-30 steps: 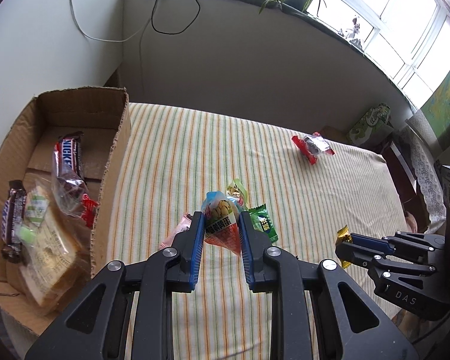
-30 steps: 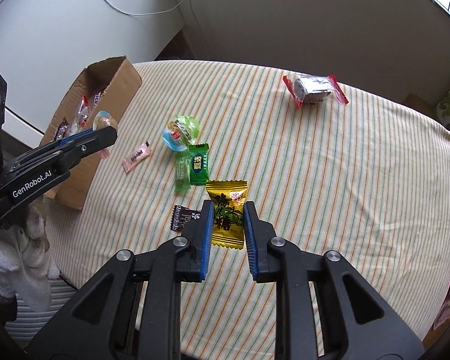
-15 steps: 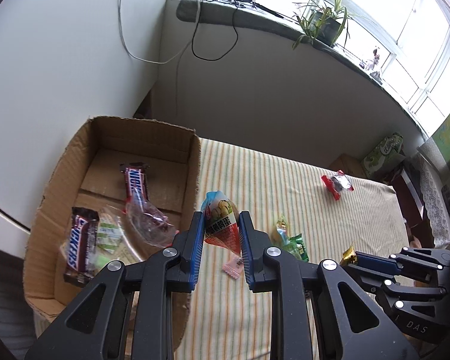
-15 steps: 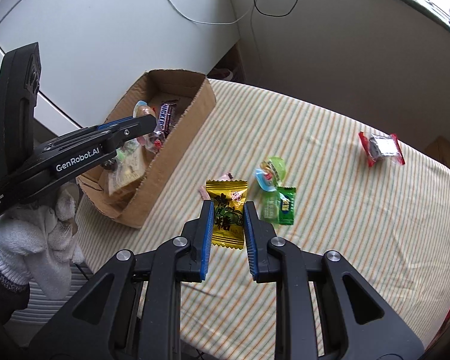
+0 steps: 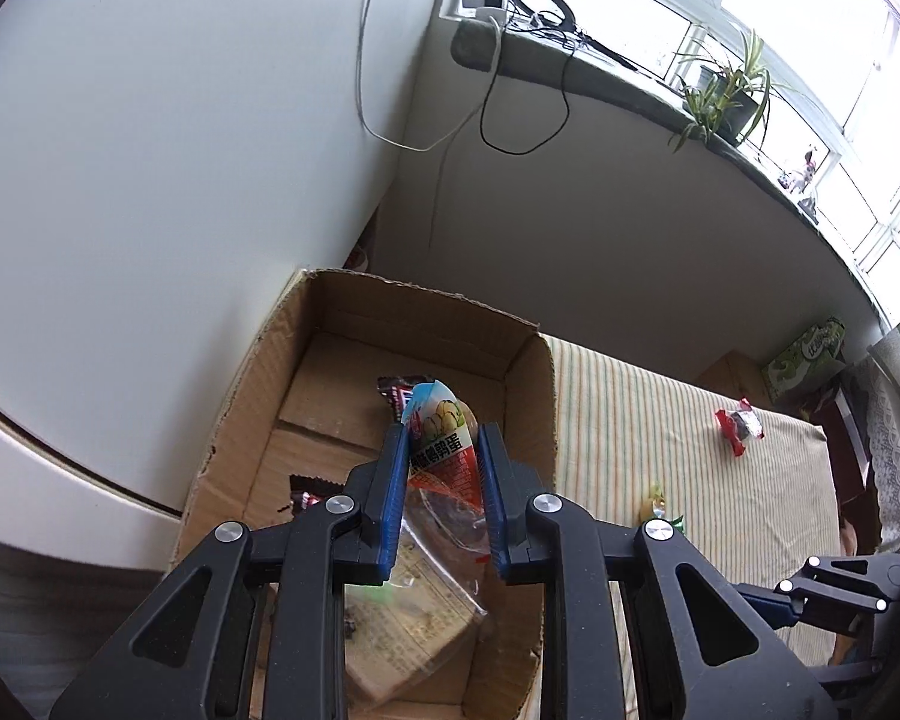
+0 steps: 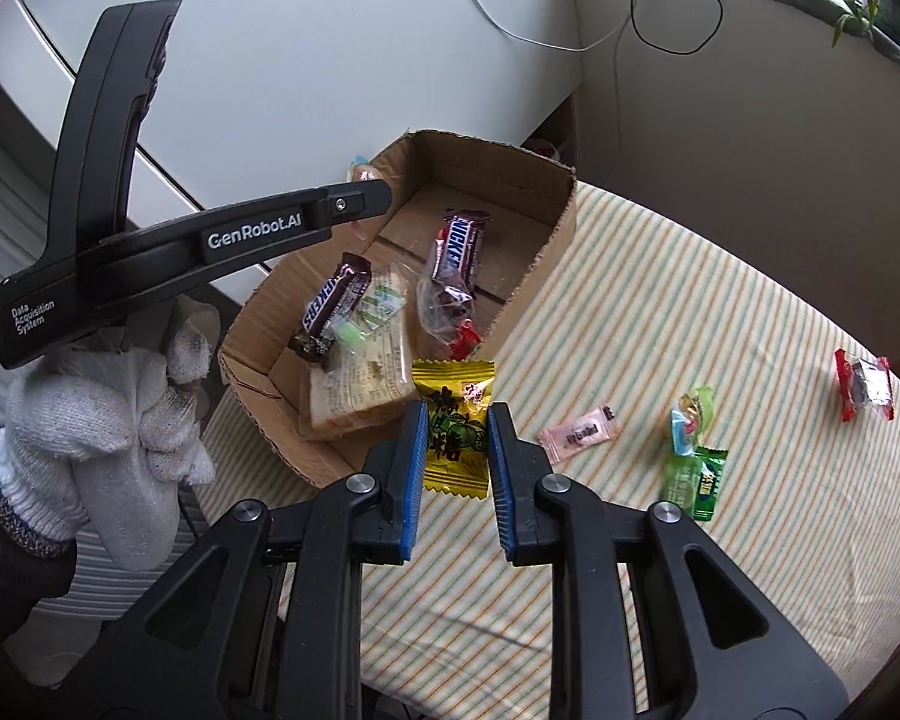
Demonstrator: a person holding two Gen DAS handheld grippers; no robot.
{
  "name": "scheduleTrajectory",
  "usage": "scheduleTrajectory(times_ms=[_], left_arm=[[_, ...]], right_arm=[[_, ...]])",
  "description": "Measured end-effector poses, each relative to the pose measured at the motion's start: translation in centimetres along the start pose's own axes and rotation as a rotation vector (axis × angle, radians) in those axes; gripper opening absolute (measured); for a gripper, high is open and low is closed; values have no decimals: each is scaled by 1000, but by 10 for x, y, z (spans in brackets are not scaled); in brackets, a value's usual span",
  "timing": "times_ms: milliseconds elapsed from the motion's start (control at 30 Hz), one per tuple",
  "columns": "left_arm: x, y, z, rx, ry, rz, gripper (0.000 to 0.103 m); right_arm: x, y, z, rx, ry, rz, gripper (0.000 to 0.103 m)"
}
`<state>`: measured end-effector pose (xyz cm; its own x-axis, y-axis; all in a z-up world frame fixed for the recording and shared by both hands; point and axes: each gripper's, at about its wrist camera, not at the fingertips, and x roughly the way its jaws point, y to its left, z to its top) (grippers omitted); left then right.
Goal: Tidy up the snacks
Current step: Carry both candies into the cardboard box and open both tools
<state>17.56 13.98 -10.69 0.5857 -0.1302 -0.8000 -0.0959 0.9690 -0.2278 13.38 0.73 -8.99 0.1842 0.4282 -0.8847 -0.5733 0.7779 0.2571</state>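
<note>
My left gripper (image 5: pixel 441 438) is shut on a blue and red egg snack packet (image 5: pixel 444 450) and holds it above the open cardboard box (image 5: pixel 528 354). My right gripper (image 6: pixel 453 414) is shut on a yellow candy (image 6: pixel 455 426) above the box's near right corner (image 6: pixel 555 240). In the box lie two Snickers bars (image 6: pixel 459 246), a wrapped sandwich (image 6: pixel 360 384) and a clear packet. The left gripper also shows in the right wrist view (image 6: pixel 366 204), held by a gloved hand.
On the striped tablecloth (image 6: pixel 690 330) lie a pink candy (image 6: pixel 579 432), a green candy (image 6: pixel 696 480), a blue-green packet (image 6: pixel 690 420) and a red packet (image 6: pixel 864 384). A white wall stands behind the box. A windowsill with cables and a plant (image 5: pixel 720 96) is beyond.
Both grippers have moved left toward the box with their snacks. The left one now hangs over the box interior, the right one over its near corner.
</note>
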Motion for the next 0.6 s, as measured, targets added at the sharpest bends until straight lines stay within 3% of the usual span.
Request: scheduleTrajectory(times_ms=[600], left_arm=[[28, 33, 22, -36, 23, 30, 21]], right_arm=[[47, 23, 11, -23, 60, 51, 21]])
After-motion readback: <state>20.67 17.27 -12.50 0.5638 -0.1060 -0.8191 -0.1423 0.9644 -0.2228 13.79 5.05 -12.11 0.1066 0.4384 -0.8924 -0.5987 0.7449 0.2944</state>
